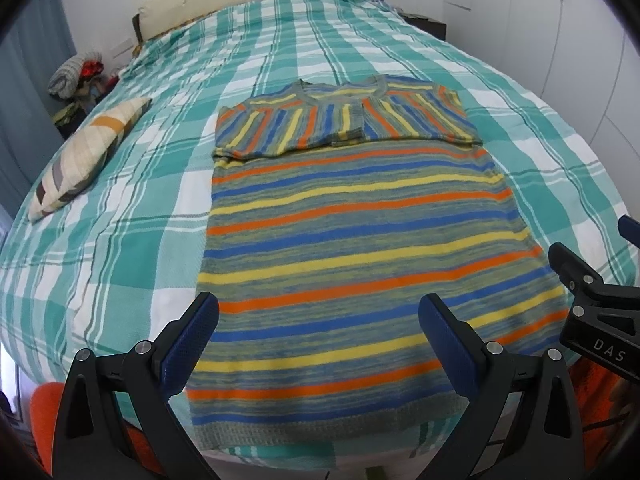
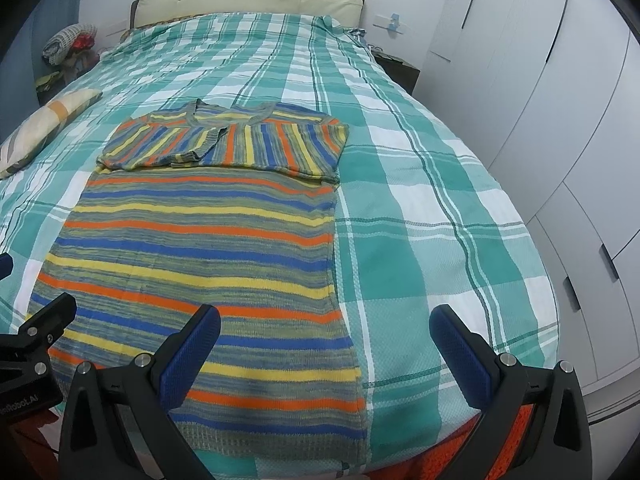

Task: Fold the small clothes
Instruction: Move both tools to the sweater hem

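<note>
On the bed (image 1: 120, 240), your sweater (image 1: 340, 240) is lying with both sleeves (image 1: 304, 124) folded in; you are holding both grippers, left (image 1: 318, 344) and right (image 2: 324, 356), apart and empty, with the hem-to-collar fold remaining.

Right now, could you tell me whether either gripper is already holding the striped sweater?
No, the left gripper and right gripper both hover open above the striped sweater, gripping nothing.
</note>
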Available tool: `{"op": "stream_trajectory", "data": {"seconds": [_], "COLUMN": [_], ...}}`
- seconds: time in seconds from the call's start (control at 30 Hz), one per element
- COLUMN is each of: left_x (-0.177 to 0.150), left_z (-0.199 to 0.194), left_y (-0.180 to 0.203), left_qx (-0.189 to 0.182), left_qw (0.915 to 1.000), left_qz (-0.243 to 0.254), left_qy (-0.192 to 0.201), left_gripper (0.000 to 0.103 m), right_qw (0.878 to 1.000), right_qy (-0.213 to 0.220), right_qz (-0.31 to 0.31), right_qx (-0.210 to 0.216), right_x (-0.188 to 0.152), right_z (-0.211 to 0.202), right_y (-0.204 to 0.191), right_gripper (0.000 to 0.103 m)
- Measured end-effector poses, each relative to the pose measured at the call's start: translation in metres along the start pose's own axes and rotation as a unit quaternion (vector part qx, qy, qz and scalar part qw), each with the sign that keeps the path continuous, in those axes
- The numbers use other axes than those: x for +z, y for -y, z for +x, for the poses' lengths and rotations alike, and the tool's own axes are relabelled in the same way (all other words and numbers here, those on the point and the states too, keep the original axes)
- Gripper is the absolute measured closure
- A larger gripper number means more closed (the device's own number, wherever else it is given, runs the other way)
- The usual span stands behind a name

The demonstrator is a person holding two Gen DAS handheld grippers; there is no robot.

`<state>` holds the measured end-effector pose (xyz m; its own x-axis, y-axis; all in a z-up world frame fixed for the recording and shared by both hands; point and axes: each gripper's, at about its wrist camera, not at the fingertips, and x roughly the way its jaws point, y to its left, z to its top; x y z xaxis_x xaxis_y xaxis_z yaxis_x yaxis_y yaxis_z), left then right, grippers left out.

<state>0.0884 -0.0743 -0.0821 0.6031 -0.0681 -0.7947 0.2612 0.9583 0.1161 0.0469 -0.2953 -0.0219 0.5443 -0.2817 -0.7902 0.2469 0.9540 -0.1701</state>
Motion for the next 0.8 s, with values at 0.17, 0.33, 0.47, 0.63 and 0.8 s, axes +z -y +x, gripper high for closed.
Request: {"op": "stream_trajectory", "data": {"seconds": [0.17,0.33,0.47,0.63,0.8], "left_x": [0.000,0.001,0.000,-0.009,-0.026], "left_z": [0.000,0.001,0.004,0.024,0.058], "left_y": [-0.001,-0.002,-0.002,-0.012,-0.020], "left_qx": [0.005,0.008,0.010,0.015,0.032], "left_qw": [1.0000,1.0000,0.9999,0.9995,0.9981], "left_qz": [0.000,-0.001,0.000,-0.011,-0.005], "left_qy": [0.000,-0.002,-0.005,-0.027,-0.053], "left_gripper": [0.002,0.002,0.002,0.002,0.003], "right_qw": [1.000,1.000,1.000,1.000,0.999], "right_qy": [-0.001,-0.004,-0.005,-0.008,-0.020], "right_qz": [-0.001,-0.004,-0.004,-0.003,-0.010], "right_qx": [0.001,0.003,0.003,0.018,0.045], "right_x": [0.000,-0.003,-0.004,-0.008,-0.016], "right_z": [0.000,0.001,0.001,0.009,0.028], "right_y": [-0.001,-0.004,-0.005,-0.005,-0.009], "right_gripper": [0.000,0.000,0.000,0.000,0.000]}}
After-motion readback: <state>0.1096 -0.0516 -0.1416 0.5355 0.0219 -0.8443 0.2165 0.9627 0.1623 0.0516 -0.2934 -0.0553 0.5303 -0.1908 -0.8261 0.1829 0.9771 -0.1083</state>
